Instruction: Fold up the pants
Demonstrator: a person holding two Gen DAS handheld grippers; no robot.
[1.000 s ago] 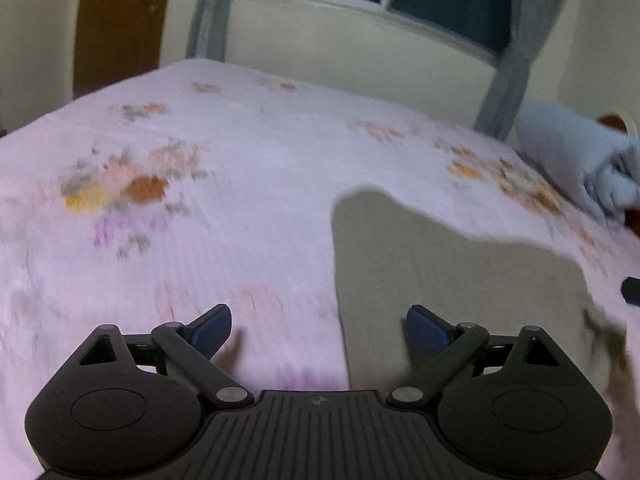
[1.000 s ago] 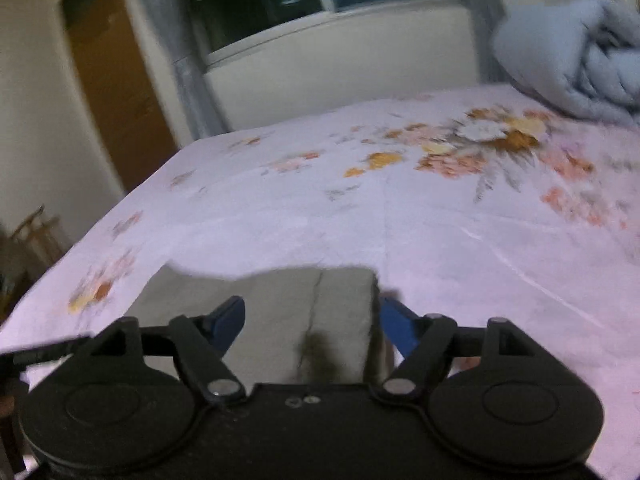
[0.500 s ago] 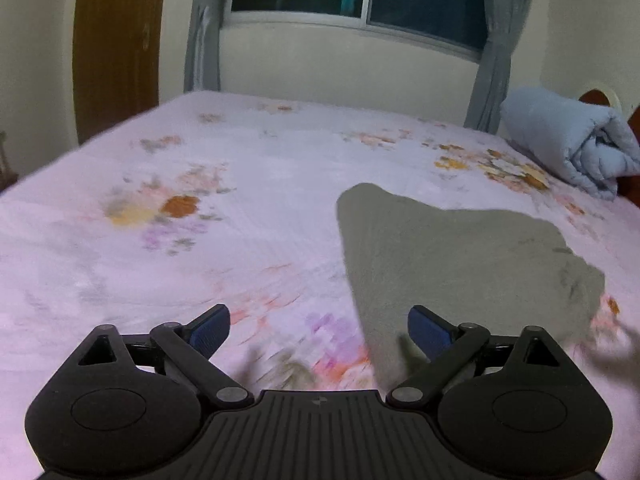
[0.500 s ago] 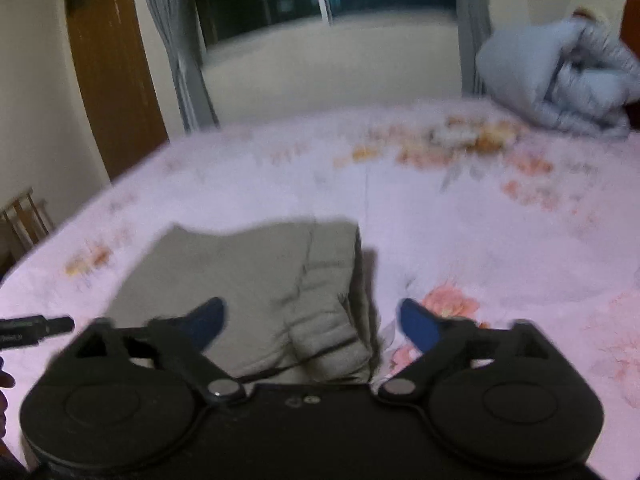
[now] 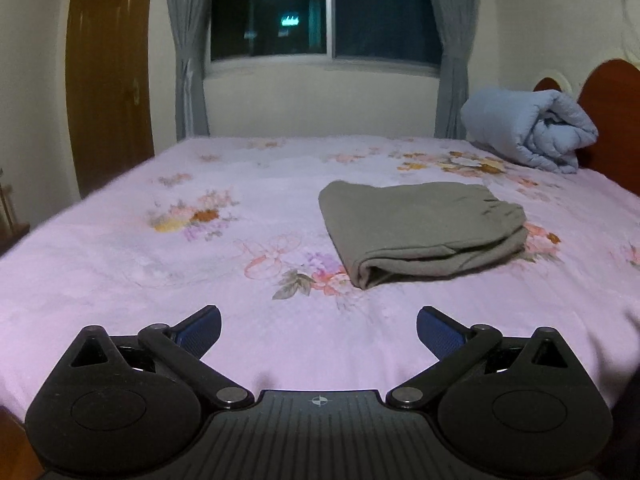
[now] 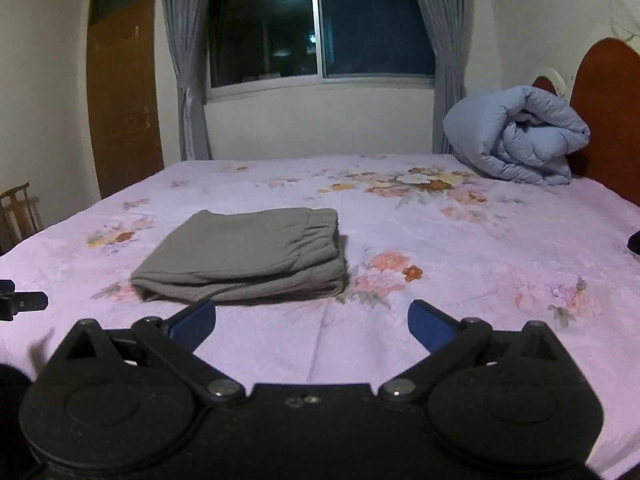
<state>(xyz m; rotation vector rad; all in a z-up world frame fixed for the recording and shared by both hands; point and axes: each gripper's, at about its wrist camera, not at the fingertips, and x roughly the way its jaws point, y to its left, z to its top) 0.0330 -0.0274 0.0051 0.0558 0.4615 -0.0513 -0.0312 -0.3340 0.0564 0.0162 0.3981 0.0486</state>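
Bed [image 5: 120, 280] carries the pants [image 5: 420, 228], folded into a compact stack near its middle; fold looks done, so the step is clean retreat; left gripper [image 5: 319, 326] and right gripper [image 6: 312, 320] have just been opening, jaws apart, nothing between; avoid snagging cloth.

There are no words, numbers or brand names to read in either view. The only sign is a small round mark with a cross in it, on the black body of the left gripper [image 5: 319, 322], near its middle edge. The lit shapes in the dark window [image 5: 326, 8] are too blurry to read.
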